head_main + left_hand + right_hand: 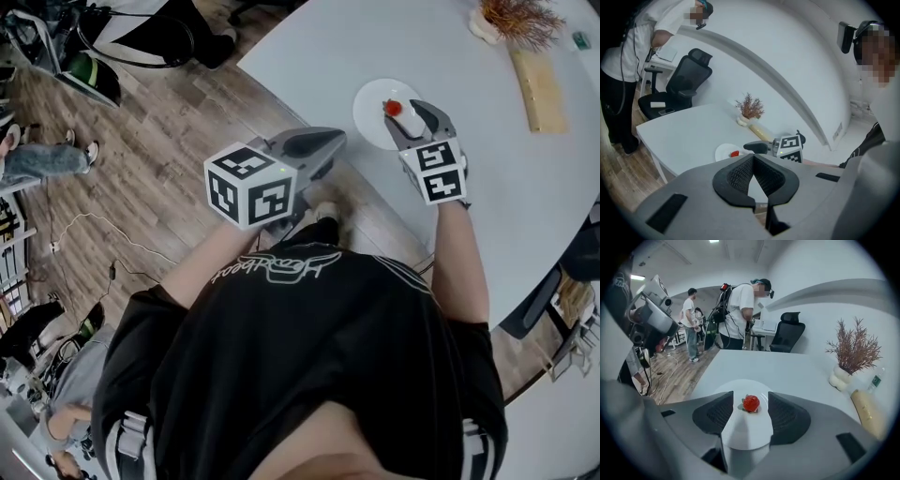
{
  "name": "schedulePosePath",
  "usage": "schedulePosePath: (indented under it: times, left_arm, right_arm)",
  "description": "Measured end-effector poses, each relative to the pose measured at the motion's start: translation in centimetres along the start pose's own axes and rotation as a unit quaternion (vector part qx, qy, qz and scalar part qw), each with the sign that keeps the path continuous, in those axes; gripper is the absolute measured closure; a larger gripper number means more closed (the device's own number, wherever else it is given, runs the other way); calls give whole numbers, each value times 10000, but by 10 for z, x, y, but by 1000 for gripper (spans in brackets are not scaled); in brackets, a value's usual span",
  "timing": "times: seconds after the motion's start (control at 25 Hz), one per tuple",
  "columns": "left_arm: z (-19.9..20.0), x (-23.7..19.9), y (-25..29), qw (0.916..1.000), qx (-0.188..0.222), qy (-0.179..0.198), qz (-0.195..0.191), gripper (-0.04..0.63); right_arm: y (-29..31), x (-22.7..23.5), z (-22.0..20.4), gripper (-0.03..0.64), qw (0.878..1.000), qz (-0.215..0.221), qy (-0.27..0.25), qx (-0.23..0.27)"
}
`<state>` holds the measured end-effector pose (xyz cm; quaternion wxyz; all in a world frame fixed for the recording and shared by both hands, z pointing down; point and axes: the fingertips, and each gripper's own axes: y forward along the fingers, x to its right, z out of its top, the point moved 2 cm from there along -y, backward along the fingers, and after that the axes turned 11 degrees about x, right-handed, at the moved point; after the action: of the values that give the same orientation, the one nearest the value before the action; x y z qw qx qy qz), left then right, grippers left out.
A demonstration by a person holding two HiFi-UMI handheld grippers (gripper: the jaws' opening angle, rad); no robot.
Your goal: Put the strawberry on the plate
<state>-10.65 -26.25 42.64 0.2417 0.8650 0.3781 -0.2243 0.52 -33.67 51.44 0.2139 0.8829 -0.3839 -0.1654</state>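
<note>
A red strawberry lies on a small white plate near the edge of the white round table. My right gripper hangs low over the plate, open, with the strawberry between its pads and a gap on each side. In the left gripper view the plate and the strawberry show beyond the right gripper's marker cube. My left gripper is off the table's edge over the wooden floor, shut with nothing in it.
At the back of the table stand a dried plant in a pale vase and a long yellowish block. A black office chair stands behind the table. People stand on the floor.
</note>
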Motion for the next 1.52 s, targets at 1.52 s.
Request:
schedulePosePath:
  times: [1.52]
  left_arm:
    - [-123,351,-124,9870,1022,1165,-430,589]
  right_arm:
    - [-449,-203,22,605,9551,747,1072,2660]
